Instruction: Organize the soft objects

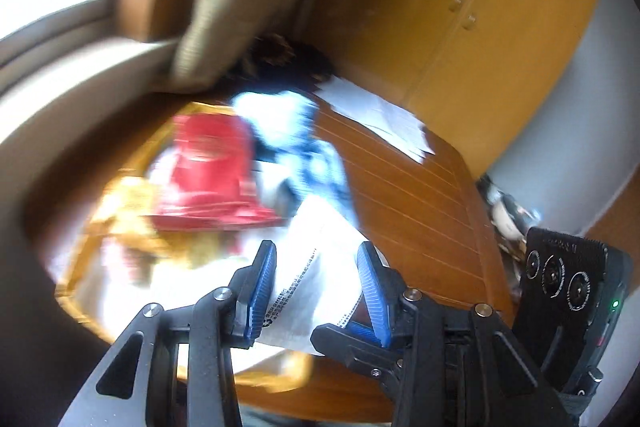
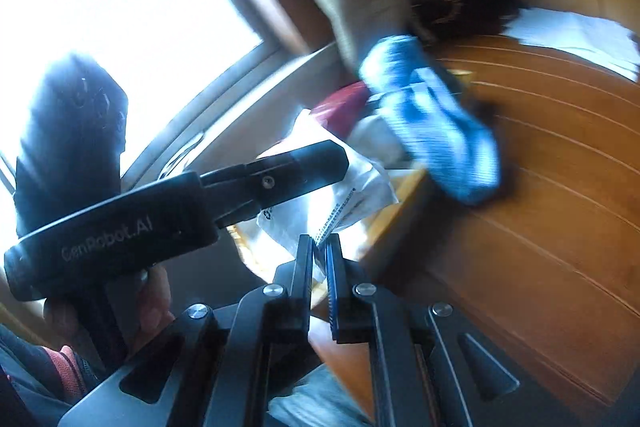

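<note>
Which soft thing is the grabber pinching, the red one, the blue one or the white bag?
The white printed plastic bag: the right gripper pinches its edge.

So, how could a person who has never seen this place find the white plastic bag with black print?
Start at the brown wooden table, then its side where soft things are piled. The white plastic bag with black print lies nearest the camera, in front of the red packet; only it carries printed lines of text.

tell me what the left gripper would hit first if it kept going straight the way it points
Probably the white plastic bag, which already lies between the left gripper's open jaws; depth is blurry, so that is a guess.
</note>
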{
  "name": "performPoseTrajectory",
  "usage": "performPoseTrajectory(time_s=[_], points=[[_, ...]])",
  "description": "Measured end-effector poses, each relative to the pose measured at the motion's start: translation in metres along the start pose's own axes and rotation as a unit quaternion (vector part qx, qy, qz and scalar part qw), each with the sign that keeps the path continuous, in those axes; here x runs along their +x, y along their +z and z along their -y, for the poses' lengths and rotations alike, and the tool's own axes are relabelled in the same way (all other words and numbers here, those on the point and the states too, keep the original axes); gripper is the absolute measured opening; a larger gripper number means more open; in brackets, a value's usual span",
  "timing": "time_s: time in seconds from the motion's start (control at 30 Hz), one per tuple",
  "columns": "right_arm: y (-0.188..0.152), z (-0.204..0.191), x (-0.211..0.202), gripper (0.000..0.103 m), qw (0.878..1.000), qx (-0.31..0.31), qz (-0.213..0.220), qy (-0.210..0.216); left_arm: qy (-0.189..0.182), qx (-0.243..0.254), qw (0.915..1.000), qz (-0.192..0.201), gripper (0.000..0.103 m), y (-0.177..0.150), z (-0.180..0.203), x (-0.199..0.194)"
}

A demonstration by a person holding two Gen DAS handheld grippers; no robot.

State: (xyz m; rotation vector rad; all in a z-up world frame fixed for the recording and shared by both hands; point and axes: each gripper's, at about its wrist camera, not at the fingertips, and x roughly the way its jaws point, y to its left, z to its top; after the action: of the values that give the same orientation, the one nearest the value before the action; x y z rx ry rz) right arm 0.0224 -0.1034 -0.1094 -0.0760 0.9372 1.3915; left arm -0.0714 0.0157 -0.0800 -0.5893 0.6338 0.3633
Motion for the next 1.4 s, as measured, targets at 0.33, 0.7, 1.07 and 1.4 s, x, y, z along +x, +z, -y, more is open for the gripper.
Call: performPoseTrajectory(time_s=[0.33,0.7,1.07,1.4], points=[[0.008,-0.037,0.074,0.009,0.995,-0.035,-0.088,0.025,0.045,-0.068,0.9965,-0.018,0.044,-0.004,-0.073,-0.003],[-0.002,-0.034,0.07,0.022,0.998,-0.019,-0.061,-0.012,0.027,-0.076,0.9967,-0.005,0.064,-0.01,-0.086,0.023],[-0.001,-0.031,0.048,0.06,1.0,0.014,-0.008,-0.019,-0.009,-0.113,0.9933,0.021,0.083,-0.011,-0.091,0.01],[-0.01,0.002,0.017,0.06,0.995,0.092,0.03,-0.007,-0.017,-0.094,0.994,0.053,0.087,-0.011,-0.07,0.001]])
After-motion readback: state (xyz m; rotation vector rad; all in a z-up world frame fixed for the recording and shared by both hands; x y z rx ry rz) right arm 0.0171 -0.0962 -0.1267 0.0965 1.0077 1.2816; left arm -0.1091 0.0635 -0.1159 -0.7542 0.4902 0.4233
